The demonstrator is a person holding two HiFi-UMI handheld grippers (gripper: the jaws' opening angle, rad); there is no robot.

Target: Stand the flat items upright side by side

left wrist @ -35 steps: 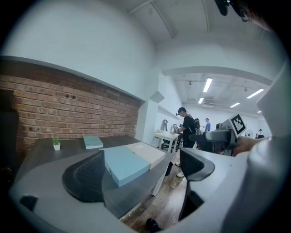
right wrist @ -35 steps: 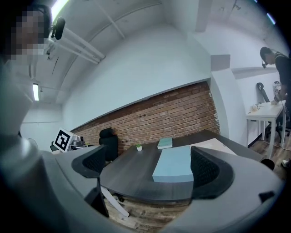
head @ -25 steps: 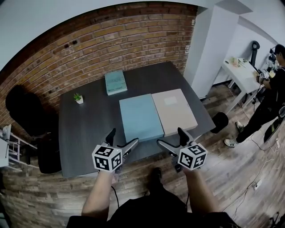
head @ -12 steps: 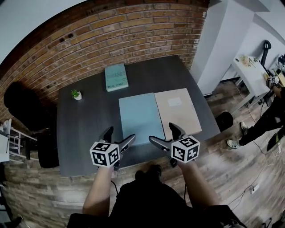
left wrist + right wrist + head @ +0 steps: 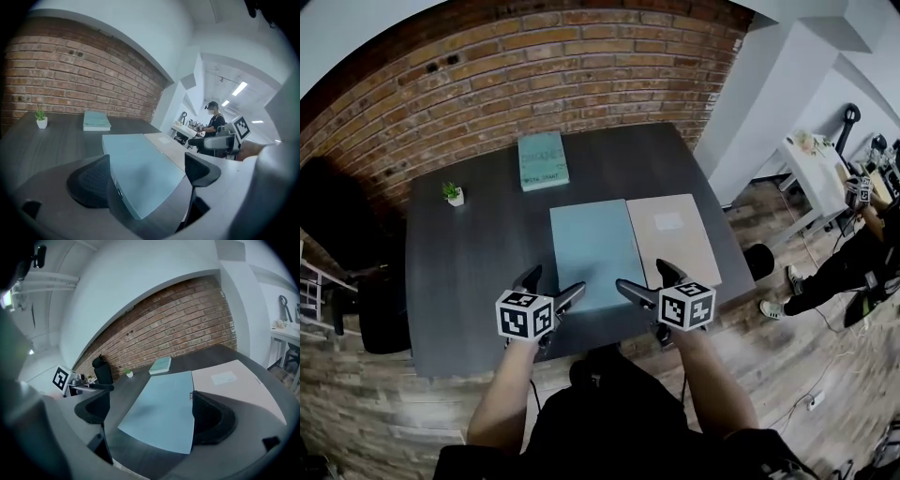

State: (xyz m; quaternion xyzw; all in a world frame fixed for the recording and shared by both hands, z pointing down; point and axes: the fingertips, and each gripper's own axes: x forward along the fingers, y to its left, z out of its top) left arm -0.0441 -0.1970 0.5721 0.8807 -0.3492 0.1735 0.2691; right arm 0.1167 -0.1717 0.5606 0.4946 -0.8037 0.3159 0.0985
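Observation:
A large light-blue flat folder lies in the middle of the dark table, with a beige flat folder touching its right side. A smaller teal book lies flat at the back. My left gripper hovers open at the blue folder's near left corner. Open too, my right gripper hangs over the near edge between the blue folder and the beige one. Neither gripper holds anything.
A small potted plant stands at the table's back left. A brick wall runs behind the table. A dark office chair sits at the left. At the far right, a person stands by a white desk.
The head view has shifted slightly. Both grippers stay open near the table's front edge, and the right one has edged a little leftward and forward over the folders. The folders have not moved.

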